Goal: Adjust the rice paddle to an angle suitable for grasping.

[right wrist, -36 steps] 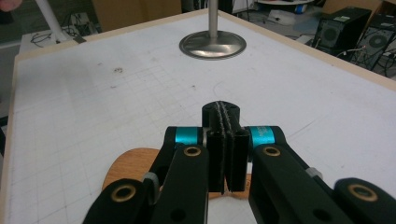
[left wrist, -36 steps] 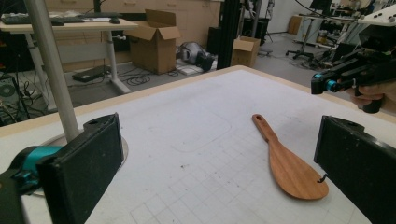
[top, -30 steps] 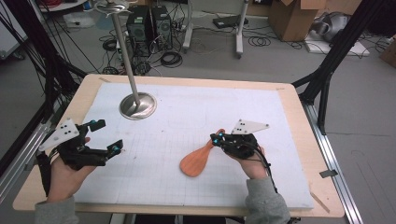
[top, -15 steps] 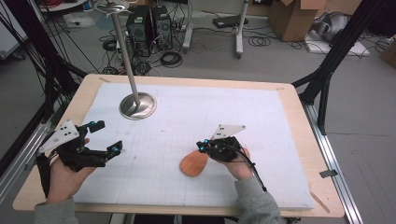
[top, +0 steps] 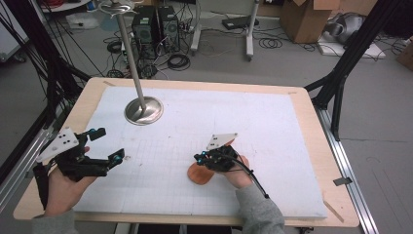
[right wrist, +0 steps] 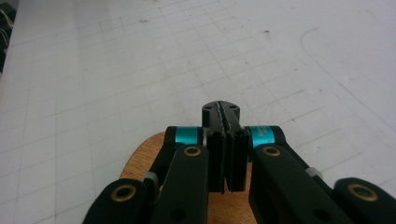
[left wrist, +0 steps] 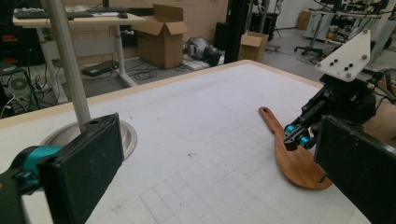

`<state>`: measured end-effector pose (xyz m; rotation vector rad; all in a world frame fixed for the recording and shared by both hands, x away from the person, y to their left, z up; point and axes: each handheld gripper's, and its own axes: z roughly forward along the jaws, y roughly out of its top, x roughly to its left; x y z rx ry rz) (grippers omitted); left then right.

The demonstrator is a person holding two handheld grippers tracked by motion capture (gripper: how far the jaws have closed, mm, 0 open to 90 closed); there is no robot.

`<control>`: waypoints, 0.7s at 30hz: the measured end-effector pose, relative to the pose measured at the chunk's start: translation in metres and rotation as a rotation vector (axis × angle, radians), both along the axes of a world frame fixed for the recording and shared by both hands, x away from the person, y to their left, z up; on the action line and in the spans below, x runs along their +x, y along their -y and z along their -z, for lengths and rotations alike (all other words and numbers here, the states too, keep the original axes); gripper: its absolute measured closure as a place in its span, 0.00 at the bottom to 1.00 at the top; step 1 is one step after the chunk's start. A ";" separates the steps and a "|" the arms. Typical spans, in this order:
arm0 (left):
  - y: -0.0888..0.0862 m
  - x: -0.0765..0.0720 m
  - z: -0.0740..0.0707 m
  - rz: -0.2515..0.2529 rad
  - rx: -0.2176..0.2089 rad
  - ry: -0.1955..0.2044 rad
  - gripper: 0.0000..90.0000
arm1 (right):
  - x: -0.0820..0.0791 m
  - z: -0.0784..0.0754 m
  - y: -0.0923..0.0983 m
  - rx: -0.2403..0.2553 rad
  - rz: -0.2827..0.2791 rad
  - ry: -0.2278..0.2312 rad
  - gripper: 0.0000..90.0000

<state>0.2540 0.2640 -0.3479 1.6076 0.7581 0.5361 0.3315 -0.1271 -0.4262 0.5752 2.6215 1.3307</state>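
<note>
Since prev frame the right gripper (top: 203,159) slid toward 9 o'clock, jaws clenched together over the wooden spatula (top: 200,174), w/ nothing between them. Left gripper (top: 108,145) stayed put at 8 o'clock on the table (top: 297,105), jaws released wide.

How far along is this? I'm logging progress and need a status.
Done: nothing visibly finished. In hand: right gripper, jaws shut, sits over the wooden spatula lying flat on the mat; left gripper is open, apart. Left: probably gripping and lifting the spatula.
</note>
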 end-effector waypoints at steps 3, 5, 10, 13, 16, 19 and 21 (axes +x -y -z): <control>-0.001 0.000 0.001 0.000 0.003 -0.001 0.02 | 0.000 0.002 -0.005 -0.010 -0.012 -0.006 0.99; -0.001 -0.001 0.001 -0.001 0.005 -0.004 0.02 | 0.000 0.004 -0.009 -0.016 -0.016 -0.010 0.99; -0.003 -0.003 0.001 -0.006 0.005 -0.004 0.02 | 0.001 0.008 -0.018 -0.024 -0.034 -0.014 0.99; -0.003 -0.005 0.002 -0.006 0.010 -0.004 0.02 | 0.004 0.012 -0.023 -0.032 -0.035 -0.022 0.99; -0.004 -0.006 0.002 -0.009 0.012 -0.008 0.02 | 0.005 0.015 -0.027 -0.050 -0.038 -0.033 0.99; -0.006 -0.007 0.003 -0.015 0.008 -0.012 0.02 | 0.006 0.017 -0.030 -0.055 -0.039 -0.035 0.99; -0.007 -0.007 0.004 -0.016 0.010 -0.012 0.02 | 0.007 0.018 -0.031 -0.067 -0.041 -0.031 0.99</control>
